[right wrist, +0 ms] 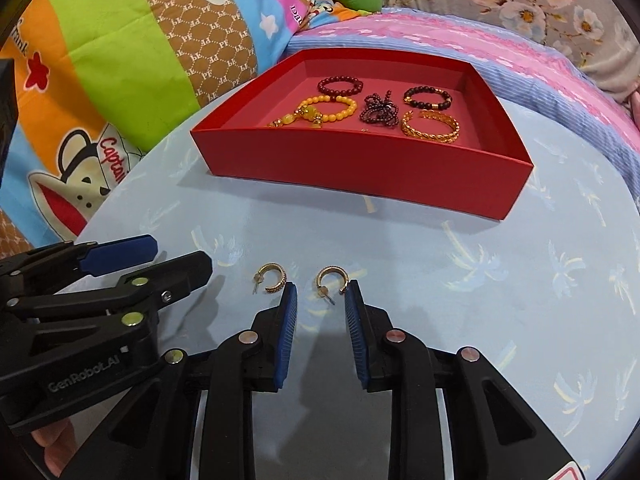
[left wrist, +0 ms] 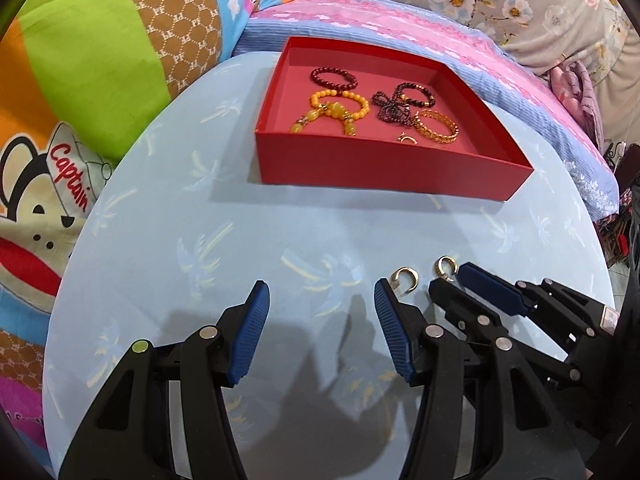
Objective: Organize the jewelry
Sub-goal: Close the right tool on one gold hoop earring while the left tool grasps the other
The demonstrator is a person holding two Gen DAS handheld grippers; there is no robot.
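Pale blue bench (right wrist: 500, 300) against bright cushions (right wrist: 120, 60), red tray (right wrist: 360, 168) at its far side already holding four bracelets (right wrist: 340, 85), a cuff (right wrist: 430, 125) and one small gold piece (left wrist: 407, 139). Left to move, by the look of it: two gold hoop earrings (right wrist: 274, 278) lying near each other on the cloth. Right claw (right wrist: 320, 296) spread, low around the right-hand earring (right wrist: 331, 282) without pinching it; left claw (left wrist: 322, 300) spread wide and empty beside them.

box (right wrist: 360, 164): near wall hides the yellow bracelet's (right wrist: 320, 110) lower part, centre of right view
small gold piece (left wrist: 407, 139): too small to identify
right gripper (left wrist: 452, 278): cut off at lower right edge, left view
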